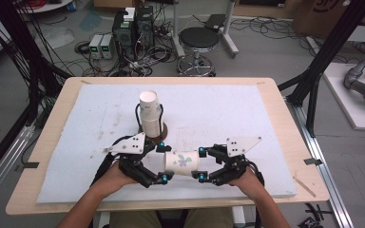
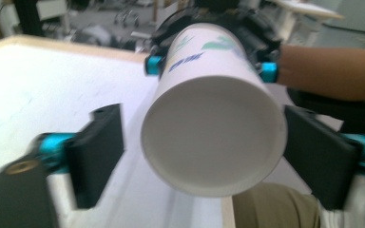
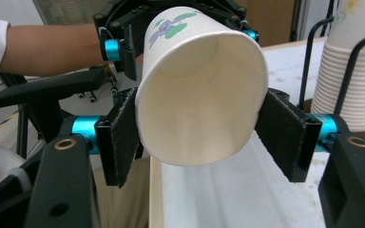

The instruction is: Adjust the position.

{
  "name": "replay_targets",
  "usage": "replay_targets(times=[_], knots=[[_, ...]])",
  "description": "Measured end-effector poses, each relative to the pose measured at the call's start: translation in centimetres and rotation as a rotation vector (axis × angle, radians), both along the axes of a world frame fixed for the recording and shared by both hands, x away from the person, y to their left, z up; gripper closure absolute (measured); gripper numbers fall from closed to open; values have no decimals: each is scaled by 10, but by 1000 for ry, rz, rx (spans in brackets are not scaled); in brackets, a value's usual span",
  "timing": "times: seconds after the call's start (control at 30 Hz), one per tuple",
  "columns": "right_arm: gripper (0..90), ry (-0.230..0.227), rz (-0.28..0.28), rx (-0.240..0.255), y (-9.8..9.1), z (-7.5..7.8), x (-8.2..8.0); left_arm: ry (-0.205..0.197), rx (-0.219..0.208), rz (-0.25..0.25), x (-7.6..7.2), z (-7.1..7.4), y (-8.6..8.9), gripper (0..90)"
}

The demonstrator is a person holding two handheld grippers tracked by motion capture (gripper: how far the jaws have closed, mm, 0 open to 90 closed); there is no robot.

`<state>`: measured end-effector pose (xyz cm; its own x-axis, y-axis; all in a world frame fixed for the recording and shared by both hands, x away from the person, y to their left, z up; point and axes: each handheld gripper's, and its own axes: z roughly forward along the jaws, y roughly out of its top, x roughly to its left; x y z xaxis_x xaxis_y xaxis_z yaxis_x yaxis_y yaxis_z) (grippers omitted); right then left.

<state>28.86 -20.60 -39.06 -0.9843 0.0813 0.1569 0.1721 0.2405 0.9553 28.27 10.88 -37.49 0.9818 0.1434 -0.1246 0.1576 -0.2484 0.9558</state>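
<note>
Forearms come in from the bottom edge of the high view, each hand on a gripper above the near part of the white mat (image 1: pixel 228 109). At the left, the left gripper (image 1: pixel 163 161) stands wide open around the base end of the paper cup (image 1: pixel 181 162); in its own view one jaw is clear of the cup wall and the other sits just beside it, neither pressing. The cup, printed with a flower pattern, lies on its side in the air between the two grippers, its long axis running left to right, base toward the left gripper and open mouth toward the right. The right gripper (image 1: pixel 201 165) is clamped on the cup near its rim, both pads pressed against the wall. Behind them stands a stack of cups (image 1: pixel 150 114) in a wire holder.
</note>
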Motion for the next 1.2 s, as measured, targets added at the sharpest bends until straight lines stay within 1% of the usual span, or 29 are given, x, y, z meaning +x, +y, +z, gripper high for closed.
replay_targets(times=[0.13, 0.2, 0.3, 0.37, 0.4, 0.43, 0.47, 0.5, 0.63, 0.83, 0.9, 0.93, 0.97, 1.0, 1.03, 1.13, 1.2], knots=[[335, -3, -11, -50, -4, 5, 1, -3, 29, 24, 0, 3, 5, 141], [334, -4, -13, -67, -5, 8, 2, -20, 66, 40, -1, 6, 6, 143], [329, -12, -14, -98, -4, 14, 4, -37, 106, 54, -1, 10, 8, 143], [327, -17, -16, -128, -3, 18, 5, -47, 134, 60, -2, 13, 8, 143], [327, -25, -17, -147, -2, 22, 6, -47, 134, 60, -2, 13, 8, 143], [327, -31, -18, -160, -2, 23, 6, -54, 153, 67, -3, 15, 7, 144], [327, -35, -15, -182, -1, 27, 7, -59, 164, 67, -3, 15, 7, 144], [326, -39, -14, -199, 0, 29, 7, -58, 168, 69, -3, 16, 7, 144], [327, -59, -14, -262, 3, 38, 10, -67, 209, 70, -2, 19, 7, 144], [327, -80, -9, -321, 6, 48, 12, -77, 251, 61, -1, 23, 6, 146], [327, -86, -7, -341, 8, 50, 12, -77, 252, 63, -1, 23, 6, 146], [327, -86, -7, -341, 8, 50, 12, -81, 256, 62, -1, 24, 5, 146], [327, -92, -2, -369, 10, 52, 13, -85, 270, 61, 0, 25, 5, 146], [327, -92, -2, -369, 10, 52, 13, -85, 270, 61, 0, 25, 5, 146], [327, -94, -2, -398, 13, 54, 13, -90, 286, 61, 0, 26, 4, 146], [327, -104, 5, -448, 20, 58, 15, -99, 312, 57, 1, 27, 2, 147], [328, -105, 8, -473, 24, 60, 15, -98, 314, 58, 1, 27, 1, 148]])
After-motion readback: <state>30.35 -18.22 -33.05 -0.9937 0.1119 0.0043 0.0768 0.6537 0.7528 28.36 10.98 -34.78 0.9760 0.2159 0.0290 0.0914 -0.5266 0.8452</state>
